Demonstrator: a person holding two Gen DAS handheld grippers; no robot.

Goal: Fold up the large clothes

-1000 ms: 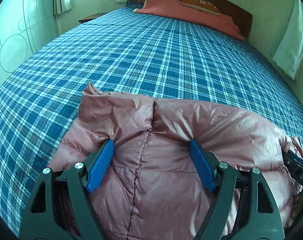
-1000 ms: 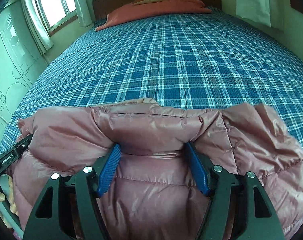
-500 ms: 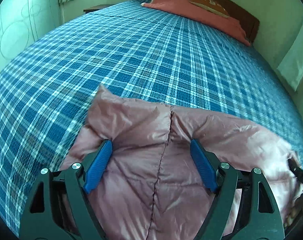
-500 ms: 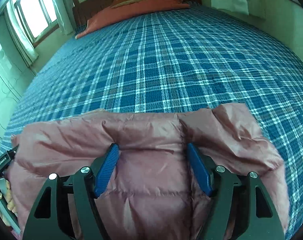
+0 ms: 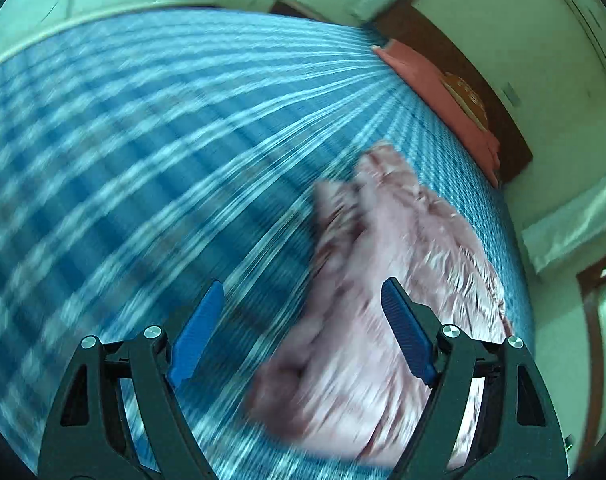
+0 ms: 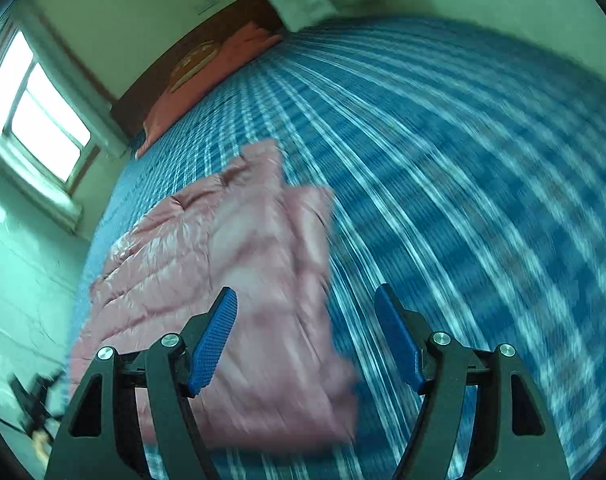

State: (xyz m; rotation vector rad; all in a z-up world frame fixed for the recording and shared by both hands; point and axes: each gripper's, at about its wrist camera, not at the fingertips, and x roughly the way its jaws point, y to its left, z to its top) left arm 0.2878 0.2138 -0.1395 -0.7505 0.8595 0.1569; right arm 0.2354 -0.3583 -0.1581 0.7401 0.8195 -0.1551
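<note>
Here we hold both tongs wide open over the bed, gripping nothing.

Nearest, our left gripper (image 5: 301, 312) and right gripper (image 6: 305, 318) tilt apart, blue ribbed pads spread. Beyond them the glossy pink quilted puffer jacket (image 6: 223, 280) lies folded on the blue plaid bedspread (image 6: 443, 160); farthest sits a salmon pillow (image 5: 435, 84).

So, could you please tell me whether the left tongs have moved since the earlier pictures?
Yes. The left tongs have swung left off the pink jacket, which now lies right of them on the plaid bedspread, with the headboard tilted to upper right.
</note>
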